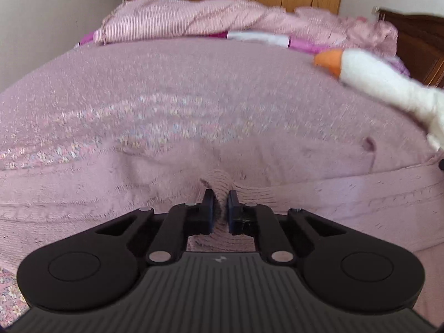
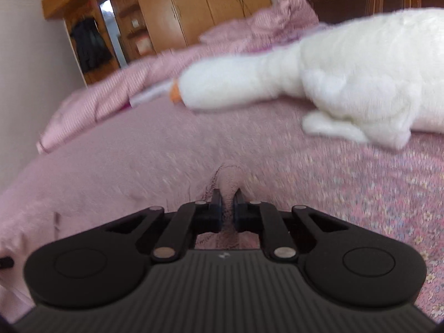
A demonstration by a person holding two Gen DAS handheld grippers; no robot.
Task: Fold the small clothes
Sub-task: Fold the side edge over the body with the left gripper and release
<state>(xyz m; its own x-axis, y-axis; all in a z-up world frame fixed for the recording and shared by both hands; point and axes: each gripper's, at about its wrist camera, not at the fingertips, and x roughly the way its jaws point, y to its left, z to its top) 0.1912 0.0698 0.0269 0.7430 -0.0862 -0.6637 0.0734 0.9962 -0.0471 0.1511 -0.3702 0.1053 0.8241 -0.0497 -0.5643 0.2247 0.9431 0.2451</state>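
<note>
Two black claws grip a pink knitted sweater (image 1: pixel 194 172) spread on a bed. The left gripper (image 1: pixel 220 204) is drawn nearly closed, with a ribbed fold of the knit pinched between its two fingers (image 1: pixel 208 208); the fabric bunches up just beyond the tips and falls away flat to either side. The right gripper (image 2: pixel 227 202) stands the same way, its fingers (image 2: pixel 216 208) squeezed on a small hump of the same pink knit, which puckers in short creases just past the tips. The sweater lies across the near part of the bed, mostly flat and open, with a patterned band running across its middle in the left view and what may be a small button hole toward its right edge. Judging by this, the fold has only begun: both claws have a hold, yet no layer appears turned over, and the garment remains to be doubled and smoothed. Both views are blurred, so the exact edge each claw holds cannot be told. Beneath the sweater a pink flowered bedspread (image 2: pixel 388 208) shows on the near right. Farther off to the right lies a white plush goose (image 2: pixel 347 77) with an orange beak, apart from the sweater. At the far side a striped pink quilt (image 1: pixel 180 19) is heaped below wooden wardrobes (image 2: pixel 199 5).
</note>
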